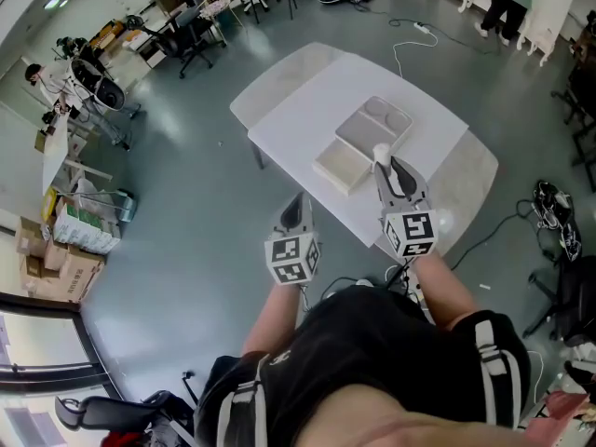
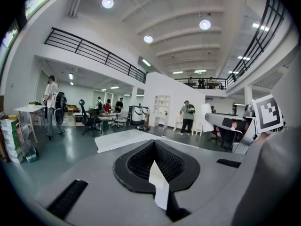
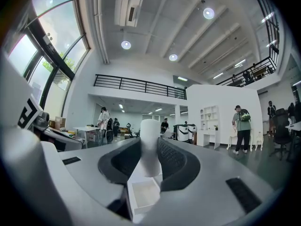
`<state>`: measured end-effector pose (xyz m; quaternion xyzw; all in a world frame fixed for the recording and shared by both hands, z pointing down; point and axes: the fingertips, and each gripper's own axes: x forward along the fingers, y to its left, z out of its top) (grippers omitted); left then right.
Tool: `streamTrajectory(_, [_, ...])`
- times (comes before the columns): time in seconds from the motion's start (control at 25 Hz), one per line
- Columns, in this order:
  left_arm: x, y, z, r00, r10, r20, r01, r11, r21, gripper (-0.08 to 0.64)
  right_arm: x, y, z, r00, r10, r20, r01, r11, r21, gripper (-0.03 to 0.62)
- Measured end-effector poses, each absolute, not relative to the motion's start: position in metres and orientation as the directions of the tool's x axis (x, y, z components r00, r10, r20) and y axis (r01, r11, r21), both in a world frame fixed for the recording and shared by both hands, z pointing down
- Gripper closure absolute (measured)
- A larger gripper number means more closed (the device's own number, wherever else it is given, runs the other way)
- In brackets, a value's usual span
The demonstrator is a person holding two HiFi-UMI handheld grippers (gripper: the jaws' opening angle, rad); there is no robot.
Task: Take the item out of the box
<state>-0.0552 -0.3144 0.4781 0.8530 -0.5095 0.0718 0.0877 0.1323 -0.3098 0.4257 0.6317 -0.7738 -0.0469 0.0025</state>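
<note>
- White plastic dominates the head view: a pale table [image 1: 307, 91] carries a shallow open box [image 1: 340, 168] and, just beyond it, a compartment tray [image 1: 374, 124].
- From the same view, the right gripper [image 1: 384, 162] hangs over the table's near side, beside the box, with a white cylinder [image 1: 381, 150] at its tips. The left gripper [image 1: 295, 203] sits off the table's edge, above the grey floor [image 1: 186, 156]. We judge the right one the only hand in play.
- In the left gripper view, the left gripper [image 2: 157, 173] shows its dark, ribbed jaws only a narrow slit apart. Nothing is between them; the pale sliver in the slit looks like table seen through it, and the table [image 2: 122, 140] itself stretches ahead.
- In the right gripper view, the right gripper [image 3: 150, 159] has its jaws pressed against both sides of the white cylinder [image 3: 150, 140].
- The cylinder is smooth, matte and round-topped. Its long axis stands upright in this view, across the line of the squeeze.
- Directly beneath it lies the box [image 3: 142, 197], square, thin-walled and empty inside. The cylinder's lower end looks clear of the rim, so we judge the lift nearly done.
- What remains is carrying it sideways away from the box opening.
</note>
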Motion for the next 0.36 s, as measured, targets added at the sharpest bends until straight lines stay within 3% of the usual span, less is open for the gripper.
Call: streamTrajectory(0.36, [-0.045, -0.315, 0.479, 0.477, -0.853, 0.214, -0.878, -0.473, 0.073, 0.549, 0.138, -0.312, 0.432, -0.210, -0.977, -0.038, -0.976, 0.207, 0.074, 0.476])
